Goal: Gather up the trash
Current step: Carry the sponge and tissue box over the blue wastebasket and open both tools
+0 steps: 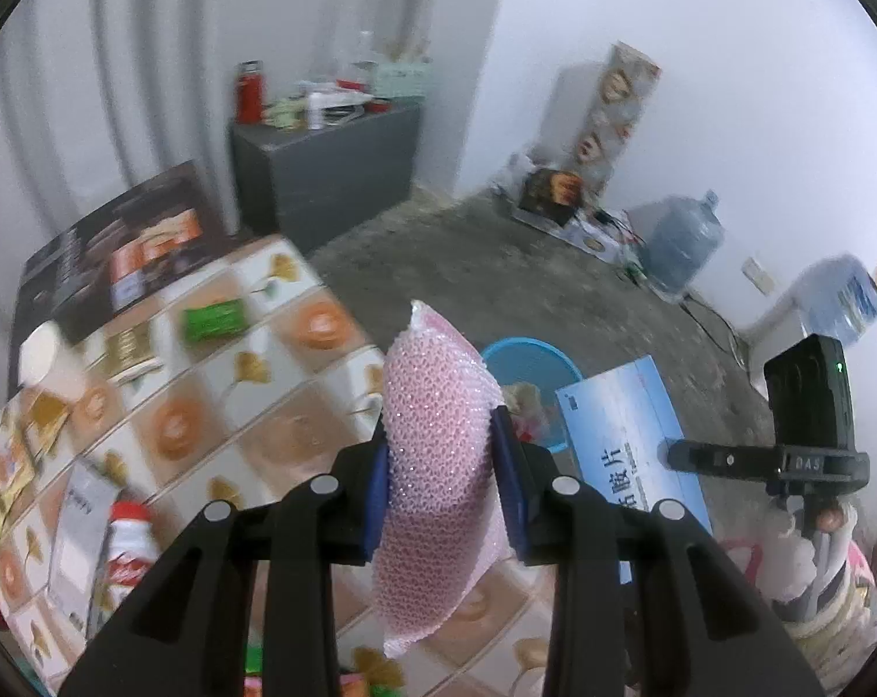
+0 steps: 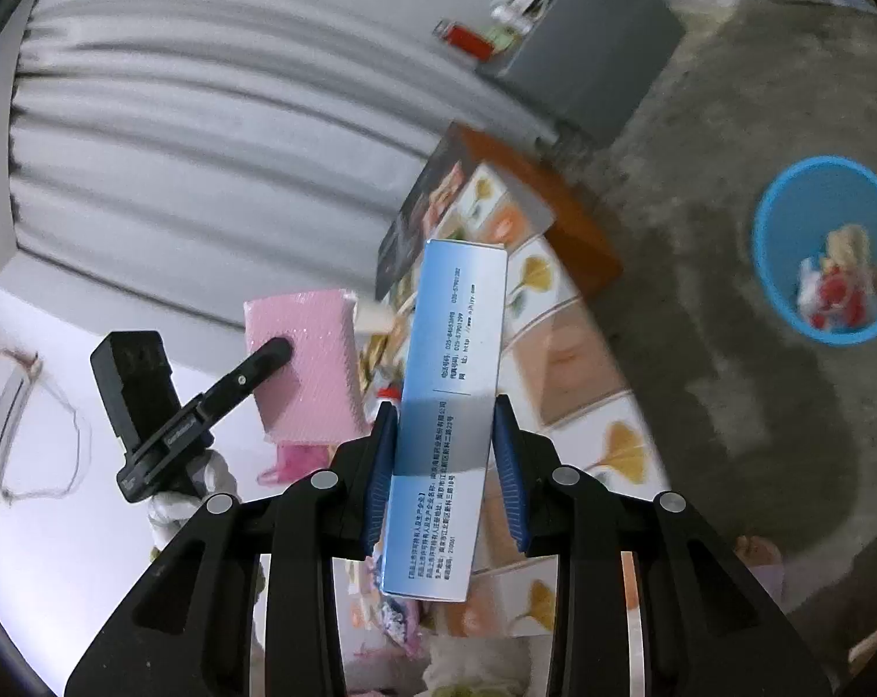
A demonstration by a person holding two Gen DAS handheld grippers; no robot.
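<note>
My left gripper (image 1: 441, 459) is shut on a pink bubble-wrap pouch (image 1: 432, 435), held upright above the table's edge. The right wrist view shows the same pink pouch (image 2: 311, 360) from the side. My right gripper (image 2: 444, 453) is shut on a long blue and white medicine box (image 2: 447, 406); that box (image 1: 624, 424) shows at the right in the left wrist view. A blue bin (image 2: 825, 250) with some trash in it stands on the floor; its rim (image 1: 531, 351) peeks out behind the pouch.
The table (image 1: 218, 406) has a flower-patterned cloth and carries a green packet (image 1: 215, 319), a paper cup (image 1: 46, 360), a white bottle (image 1: 128, 546) and a dark printed box (image 1: 125, 244). A grey cabinet (image 1: 328, 168) and water jugs (image 1: 682, 238) stand by the walls.
</note>
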